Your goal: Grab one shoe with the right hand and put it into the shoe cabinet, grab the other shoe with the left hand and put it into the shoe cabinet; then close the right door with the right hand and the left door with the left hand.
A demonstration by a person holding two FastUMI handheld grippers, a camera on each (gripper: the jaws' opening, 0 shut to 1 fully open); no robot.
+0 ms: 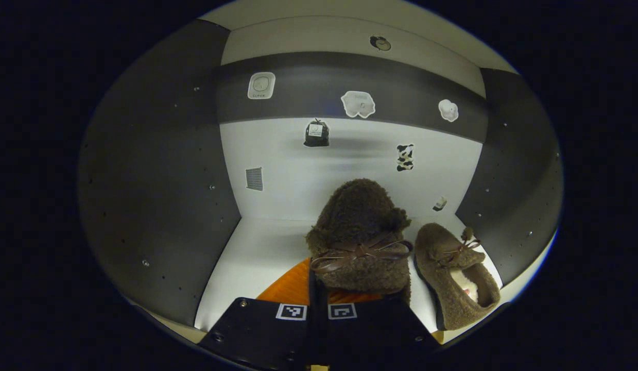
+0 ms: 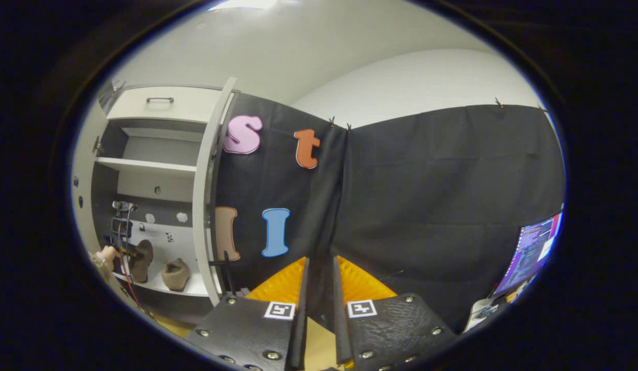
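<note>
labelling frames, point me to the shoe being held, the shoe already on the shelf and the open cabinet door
held shoe [image 1: 357,216], left gripper view, on its fuzzy toe
shelf shoe [image 1: 445,242], left gripper view, on its top near the bow
cabinet door [image 2: 205,190], right gripper view, on its white front edge

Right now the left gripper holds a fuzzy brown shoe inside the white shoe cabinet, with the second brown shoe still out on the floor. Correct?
Not quite. The second brown shoe already sits on the white cabinet shelf, beside the fuzzy brown shoe held by the left gripper, as the left gripper view shows.
</note>
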